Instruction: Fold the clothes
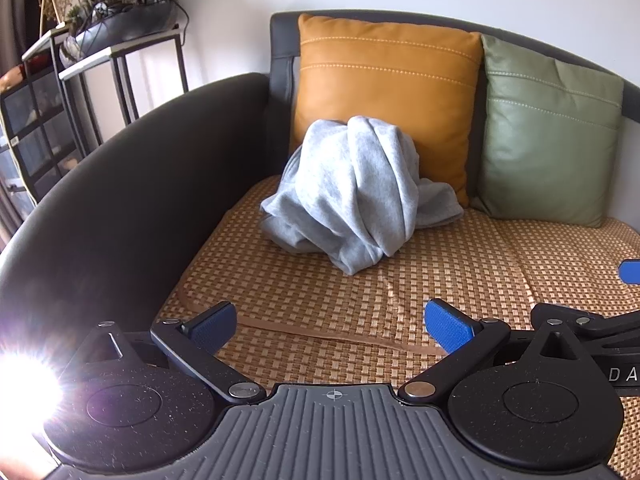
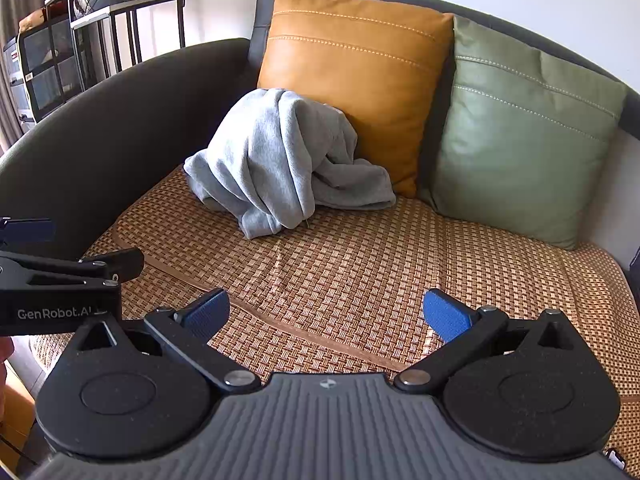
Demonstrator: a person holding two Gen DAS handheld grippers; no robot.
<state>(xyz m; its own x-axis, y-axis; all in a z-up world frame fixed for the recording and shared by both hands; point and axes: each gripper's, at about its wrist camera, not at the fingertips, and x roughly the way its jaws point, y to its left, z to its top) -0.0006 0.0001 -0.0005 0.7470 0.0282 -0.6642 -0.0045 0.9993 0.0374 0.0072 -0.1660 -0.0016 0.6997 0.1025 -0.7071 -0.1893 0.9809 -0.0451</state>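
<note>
Grey garment (image 1: pixel 352 196) crumpled on sofa mat (image 1: pixel 440 280); left tool (image 1: pixel 330 324), right tool (image 2: pixel 326 314) wide apart, empty

Grey garment (image 1: pixel 352 196), orange cushion (image 1: pixel 384 88), green cushion (image 1: pixel 548 132), brown woven mat (image 1: pixel 400 300)

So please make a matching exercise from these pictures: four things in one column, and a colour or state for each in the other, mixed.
Things:
1. grey garment
2. cushion behind the garment
3. cushion on the right
4. left tongs

Descriptions:
A. green
B. open, holding nothing
C. crumpled in a heap
D. orange-brown

Pairs: 1-C, 2-D, 3-A, 4-B
</note>
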